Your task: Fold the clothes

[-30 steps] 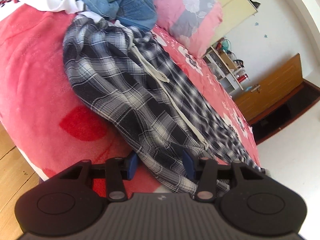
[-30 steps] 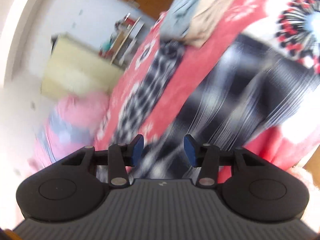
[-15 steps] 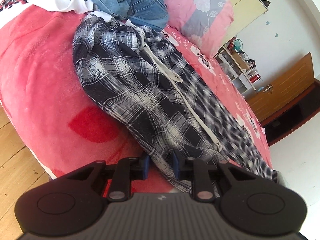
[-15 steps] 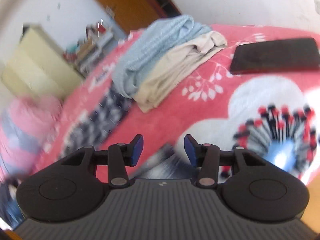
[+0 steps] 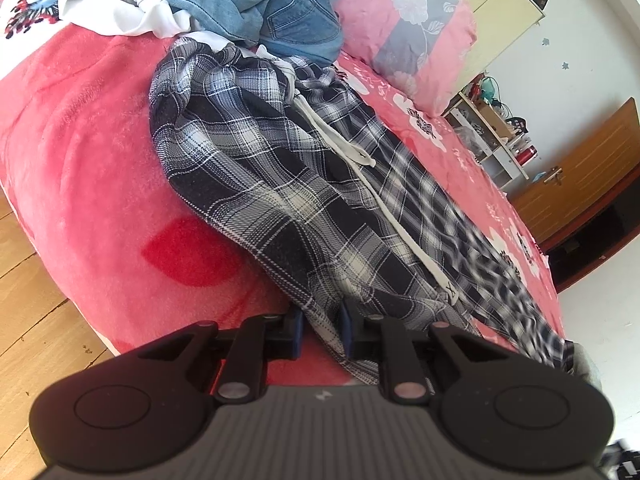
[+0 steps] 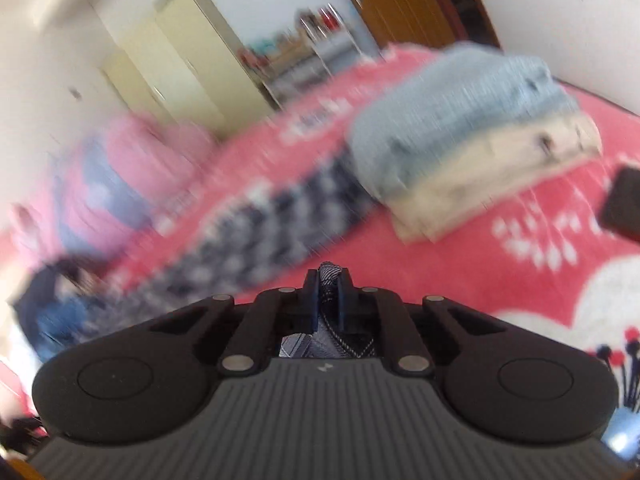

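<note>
**Spotter:** Where are the trousers lying?

**Operator:** The plaid trousers (image 5: 280, 184) lie lengthwise on the red blanket (image 5: 80, 160), waist end up near the jeans (image 5: 280, 4) and a white garment (image 5: 120, 12), leg ends running toward my cameras. A pale drawstring (image 5: 352, 148) trails down the middle of the cloth. A pink and grey pillow (image 5: 408, 20) sits just beyond the jeans.

**Spotter:** Left side?

**Operator:** My left gripper (image 5: 322, 330) is at the near edge of the bed. Its jaws are closing, already narrow, and a bunched edge of the plaid cloth runs between the blue pads (image 5: 347, 330). From this view the pads look pressed onto the fold.

**Spotter:** Right side?

**Operator:** My right gripper (image 6: 327, 300) is clamped almost fully closed, a pinch of the plaid fabric (image 6: 329, 272) poking out above the fingertips and more of it bunched behind them. That view is heavily smeared. I can make out the rest of the trousers as a dark checked band across the blanket, a folded stack (image 6: 472, 136) of light blue over cream lying beside it, and a dark flat object (image 6: 624, 204) at the right edge; what that is, I cannot tell.

**Spotter:** Room?

**Operator:** Pale wardrobe (image 6: 176, 60), wooden door (image 5: 580, 184), small shelf unit (image 5: 492, 136), wooden floor (image 5: 36, 320) beside the bed.
</note>
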Tool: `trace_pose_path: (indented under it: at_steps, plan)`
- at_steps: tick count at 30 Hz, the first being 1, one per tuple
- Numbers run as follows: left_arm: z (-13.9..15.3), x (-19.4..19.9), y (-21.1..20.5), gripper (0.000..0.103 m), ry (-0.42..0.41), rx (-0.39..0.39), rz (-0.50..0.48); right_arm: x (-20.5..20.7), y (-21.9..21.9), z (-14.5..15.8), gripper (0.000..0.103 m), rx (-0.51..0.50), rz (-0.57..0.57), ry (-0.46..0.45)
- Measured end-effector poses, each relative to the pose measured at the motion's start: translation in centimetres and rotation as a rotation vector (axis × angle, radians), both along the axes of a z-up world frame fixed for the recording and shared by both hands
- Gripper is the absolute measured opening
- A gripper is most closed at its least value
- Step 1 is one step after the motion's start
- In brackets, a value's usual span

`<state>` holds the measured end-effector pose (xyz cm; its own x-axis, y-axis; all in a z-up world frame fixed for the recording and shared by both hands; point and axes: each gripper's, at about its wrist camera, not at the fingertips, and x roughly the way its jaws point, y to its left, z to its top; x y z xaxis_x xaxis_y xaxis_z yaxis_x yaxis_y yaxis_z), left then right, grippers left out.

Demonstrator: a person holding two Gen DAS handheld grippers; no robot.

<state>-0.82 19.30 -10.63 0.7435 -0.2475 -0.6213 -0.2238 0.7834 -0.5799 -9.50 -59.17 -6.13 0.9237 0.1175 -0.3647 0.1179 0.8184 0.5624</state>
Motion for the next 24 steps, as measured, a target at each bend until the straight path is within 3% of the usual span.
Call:
trace_pose_path:
  at_steps: [5, 9, 13, 18, 22, 24]
  plan:
    - [0.1, -0.1, 0.0, 0.017, 0.002, 0.001, 0.001, -7.8, 1.3, 4.5, 0.007, 0.045, 0.030, -0.270]
    - [0.2, -0.2, 0.1, 0.016, 0.006, -0.001, -0.005, -15.9, 2.5, 3.5, 0.007, 0.057, -0.010, -0.372]
    - [0.3, -0.3, 0.3, 0.016, 0.011, -0.004, -0.016, -22.7, 3.5, -2.4, 0.007, 0.109, -0.129, -0.311]
    - [0.5, -0.4, 0.2, 0.016, 0.011, -0.003, -0.033, -27.1, 3.4, -11.6, 0.009, 0.325, -0.328, -0.143]
    - [0.6, -0.3, 0.0, 0.016, 0.007, -0.005, -0.049, -30.0, 3.4, -14.7, 0.010, 0.495, -0.466, -0.155]
    - [0.7, -0.3, 0.0, 0.017, 0.005, -0.009, -0.056, -30.7, 3.4, -15.3, 0.012, 0.568, -0.478, -0.164]
